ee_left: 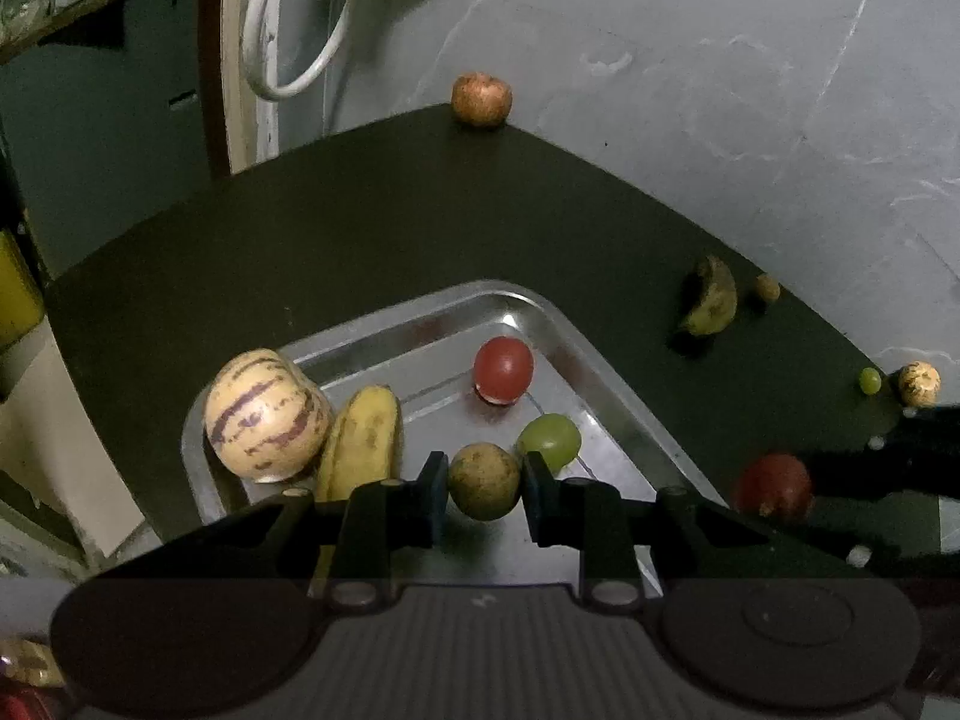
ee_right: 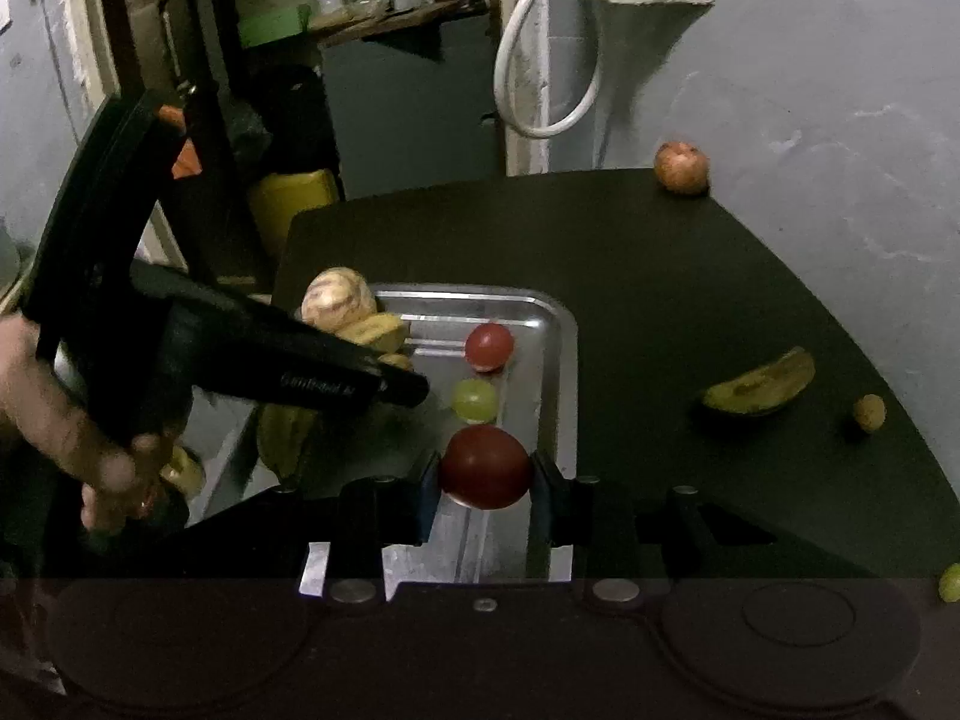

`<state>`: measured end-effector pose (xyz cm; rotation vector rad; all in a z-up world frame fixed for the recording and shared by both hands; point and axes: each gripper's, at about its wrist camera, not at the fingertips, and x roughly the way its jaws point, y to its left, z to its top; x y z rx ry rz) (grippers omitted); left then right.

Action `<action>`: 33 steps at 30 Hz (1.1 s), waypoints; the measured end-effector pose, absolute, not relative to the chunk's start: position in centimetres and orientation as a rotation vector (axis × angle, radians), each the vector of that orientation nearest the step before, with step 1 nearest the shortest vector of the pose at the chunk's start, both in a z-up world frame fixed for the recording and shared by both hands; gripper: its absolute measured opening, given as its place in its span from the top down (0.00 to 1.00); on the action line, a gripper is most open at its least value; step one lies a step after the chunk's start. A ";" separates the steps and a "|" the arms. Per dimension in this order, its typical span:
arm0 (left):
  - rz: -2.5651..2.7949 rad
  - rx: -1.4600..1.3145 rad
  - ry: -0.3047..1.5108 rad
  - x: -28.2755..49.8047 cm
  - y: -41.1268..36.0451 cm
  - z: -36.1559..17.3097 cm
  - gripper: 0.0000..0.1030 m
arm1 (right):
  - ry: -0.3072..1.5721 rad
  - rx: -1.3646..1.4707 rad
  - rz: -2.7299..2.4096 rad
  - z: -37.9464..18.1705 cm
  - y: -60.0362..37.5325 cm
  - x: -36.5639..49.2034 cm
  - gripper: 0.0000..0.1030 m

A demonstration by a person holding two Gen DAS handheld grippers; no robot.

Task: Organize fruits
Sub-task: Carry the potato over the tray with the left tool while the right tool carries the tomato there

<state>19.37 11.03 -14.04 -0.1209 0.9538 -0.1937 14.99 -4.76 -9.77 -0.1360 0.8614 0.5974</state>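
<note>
left claw (ee_left: 485, 489): closed on a small round tan-brown fruit (ee_left: 483, 481), which is pinched at its widest girth between the two dark pads and held above the near part of the tray.
right claw (ee_right: 485, 483): closed on a round dark-red fruit (ee_right: 485, 467), taken across its middle and held over the near end of the tray; a person's hand (ee_right: 72, 420) is seen on the handle of the other tool.
shallow rectangular metal tray (ee_left: 576, 354): set on the dark green bench (ee_left: 360, 228); in it lie a cream melon-like fruit with purple stripes (ee_left: 264, 417), a yellow banana (ee_left: 366, 438), a small red round fruit (ee_left: 503, 370) and a green grape (ee_left: 549, 441).
fruit left on the bench: a reddish-brown pomegranate-like fruit (ee_left: 481, 99) at the far corner, a darkened curved banana piece (ee_left: 711, 300), a small tan nut-like fruit (ee_left: 767, 287), a second green grape (ee_left: 870, 380) and a pale speckled round fruit (ee_left: 919, 383).
handling, held fruits: both are judged light, smooth and fairly firm; being round, they may roll once released, so a low release on the tray floor is advised.
handling, grapes: judged soft and slippery; a gentle pinch across the middle is called for.
handling, banana piece: judged soft and easily bruised; it is best taken across its thick middle.
handling, pomegranate-like fruit: judged heavier and hard; a wide grip at the girth is needed.
</note>
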 end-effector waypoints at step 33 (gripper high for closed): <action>-0.151 -0.193 1.012 20.6 11.4 -15.1 0.72 | 0.881 -0.242 0.669 -15.1 -1.2 16.3 0.66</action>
